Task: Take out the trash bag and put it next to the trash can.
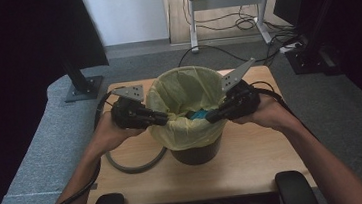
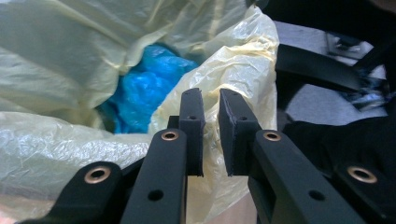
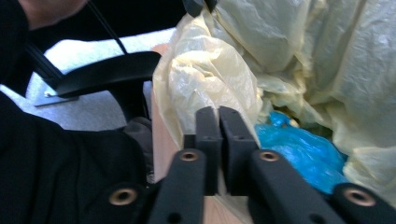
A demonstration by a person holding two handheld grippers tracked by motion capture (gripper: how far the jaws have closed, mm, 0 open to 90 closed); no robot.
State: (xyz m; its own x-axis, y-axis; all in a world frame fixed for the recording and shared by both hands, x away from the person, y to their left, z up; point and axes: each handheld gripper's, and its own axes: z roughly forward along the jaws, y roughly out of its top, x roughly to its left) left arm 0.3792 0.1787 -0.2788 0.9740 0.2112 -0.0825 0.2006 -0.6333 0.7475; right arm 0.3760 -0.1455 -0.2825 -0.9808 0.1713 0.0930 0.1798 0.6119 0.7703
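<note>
Both my grippers pinch the bag's rim, one on each side.

My left gripper (image 1: 163,118) and right gripper (image 1: 211,117) clamp opposite edges of the yellow bin bag (image 1: 189,131) lining the bin (image 1: 196,154) on the table (image 1: 255,160); the mouth lies straight between them, blue rubbish (image 2: 144,88) inside.

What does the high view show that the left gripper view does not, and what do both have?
High view: the whole dark bin on the wooden table, with the left gripper and right gripper at opposite sides of its rim. Left gripper view: a close look at the jaws nearly closed at the liner's edge. Both: the yellow liner and the blue bag inside.
</note>
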